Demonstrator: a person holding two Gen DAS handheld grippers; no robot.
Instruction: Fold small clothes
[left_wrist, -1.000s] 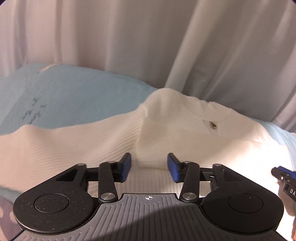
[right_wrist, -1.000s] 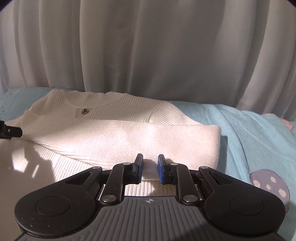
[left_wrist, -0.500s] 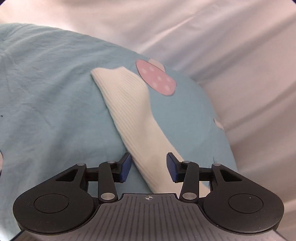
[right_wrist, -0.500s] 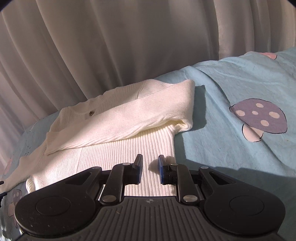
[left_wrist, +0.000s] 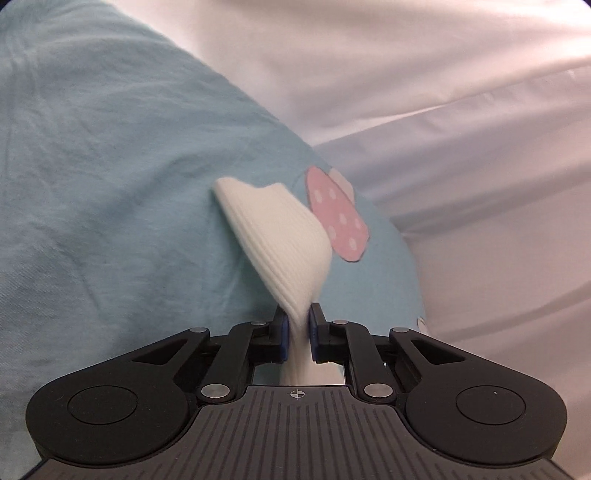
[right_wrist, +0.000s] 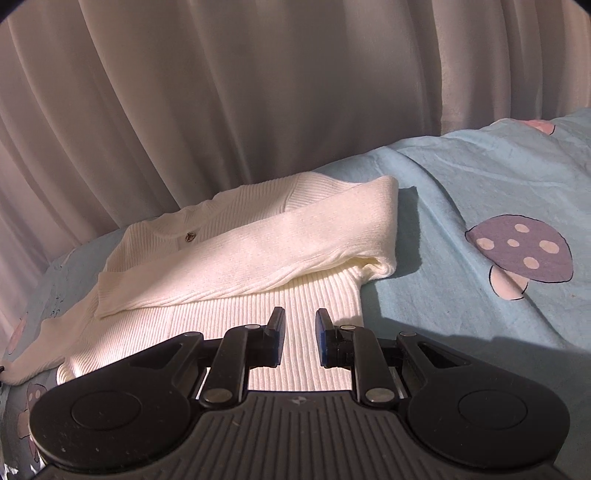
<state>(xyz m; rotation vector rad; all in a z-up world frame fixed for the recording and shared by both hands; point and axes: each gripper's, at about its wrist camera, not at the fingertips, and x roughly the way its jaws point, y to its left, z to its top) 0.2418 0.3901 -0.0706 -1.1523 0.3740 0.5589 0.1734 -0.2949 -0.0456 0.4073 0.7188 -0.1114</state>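
A white ribbed sweater (right_wrist: 229, 314) lies flat on the blue bedsheet (right_wrist: 461, 306), with a small button (right_wrist: 190, 236) at its neck. One sleeve (right_wrist: 295, 236) is folded across its chest. The other sleeve (left_wrist: 273, 225) shows in the left wrist view, its cuff end lifted and bunched. My left gripper (left_wrist: 296, 312) is closing and its blue pads pinch that sleeve. My right gripper (right_wrist: 300, 317) hovers over the sweater's lower body, its jaws a narrow gap apart with nothing between them.
White curtains (right_wrist: 258, 92) hang close behind the bed. The bedsheet (left_wrist: 110, 166) carries mushroom prints, a purple one (right_wrist: 517, 251) right of the sweater and a pink one (left_wrist: 338, 214) beside the held sleeve. The bed's edge runs near that pink print.
My left gripper swung from the sweater's body to the outstretched sleeve, then shut on it and lifted it. The right gripper rolled and drew back a little, its gap unchanged.
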